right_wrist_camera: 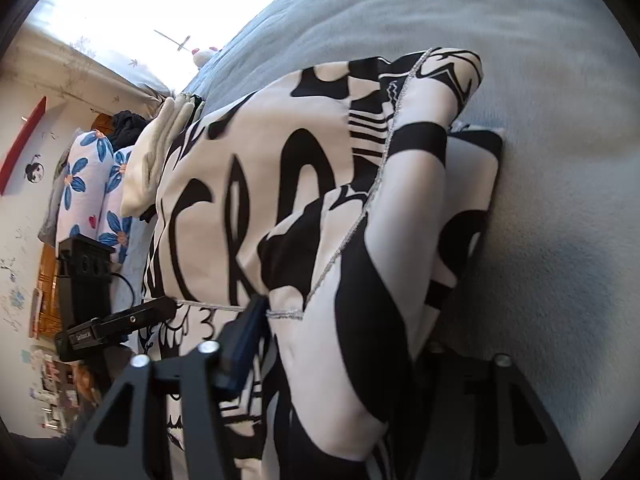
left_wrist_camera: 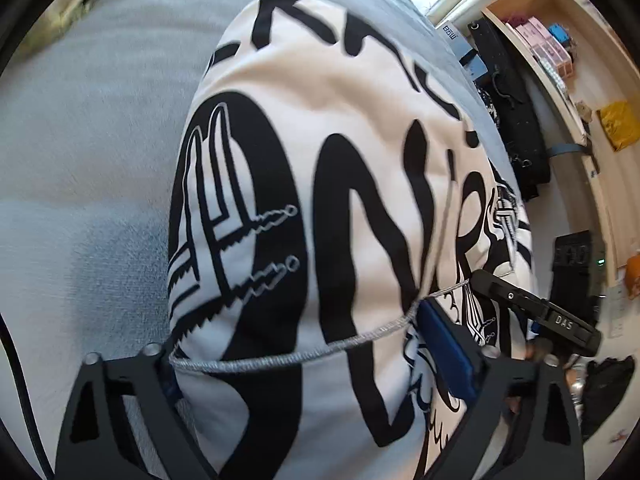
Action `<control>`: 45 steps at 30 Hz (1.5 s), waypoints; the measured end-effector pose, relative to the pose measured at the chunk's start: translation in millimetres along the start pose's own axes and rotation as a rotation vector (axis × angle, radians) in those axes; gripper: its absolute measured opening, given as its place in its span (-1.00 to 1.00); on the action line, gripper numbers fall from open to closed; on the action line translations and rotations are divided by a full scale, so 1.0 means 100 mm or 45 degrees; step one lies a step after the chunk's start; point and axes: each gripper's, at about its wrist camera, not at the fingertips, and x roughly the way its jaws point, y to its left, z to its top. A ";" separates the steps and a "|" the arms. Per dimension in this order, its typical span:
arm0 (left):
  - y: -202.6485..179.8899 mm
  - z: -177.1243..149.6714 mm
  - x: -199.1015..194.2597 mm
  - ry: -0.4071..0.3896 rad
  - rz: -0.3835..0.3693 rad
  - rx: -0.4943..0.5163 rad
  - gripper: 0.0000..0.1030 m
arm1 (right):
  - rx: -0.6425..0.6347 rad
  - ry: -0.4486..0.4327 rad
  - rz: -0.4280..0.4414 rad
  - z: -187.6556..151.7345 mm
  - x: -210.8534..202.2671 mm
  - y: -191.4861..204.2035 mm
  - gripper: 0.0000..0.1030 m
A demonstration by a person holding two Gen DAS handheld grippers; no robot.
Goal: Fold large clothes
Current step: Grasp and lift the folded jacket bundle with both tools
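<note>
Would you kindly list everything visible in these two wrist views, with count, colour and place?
garment: one, white with bold black print and a silver cord trim, bunched on the bed between both grippers
bed cover: one, light blue-grey, under the garment
floral pillows: two, pale with blue flowers, beyond the bed's far end in the right wrist view
wooden shelf: one, light wood, holding pink boxes, beside the bed
yellow bag: one, near the shelf
dark bag: one, black, between bed and shelf
left gripper: one, black with blue pads, fingers wide either side of the garment
right gripper: one, black, fingers about a thick fold of the garment; whether they press it is unclear
</note>
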 end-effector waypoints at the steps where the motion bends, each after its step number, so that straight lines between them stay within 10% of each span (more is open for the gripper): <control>1: -0.06 -0.01 -0.03 -0.016 0.026 0.025 0.59 | -0.015 -0.014 -0.020 -0.01 -0.03 0.06 -0.14; 10: -0.46 -0.04 -0.42 -0.097 0.154 0.146 0.17 | -0.136 -0.084 -0.174 -0.11 -0.21 0.67 -0.41; 27: -0.41 -0.14 -1.20 -0.202 0.234 0.144 0.14 | -0.260 -0.111 -0.070 -0.36 -0.16 2.12 -0.42; 45: -0.16 -0.31 -1.40 -0.350 0.341 0.154 0.15 | -0.366 -0.153 0.135 0.63 0.80 3.80 -0.41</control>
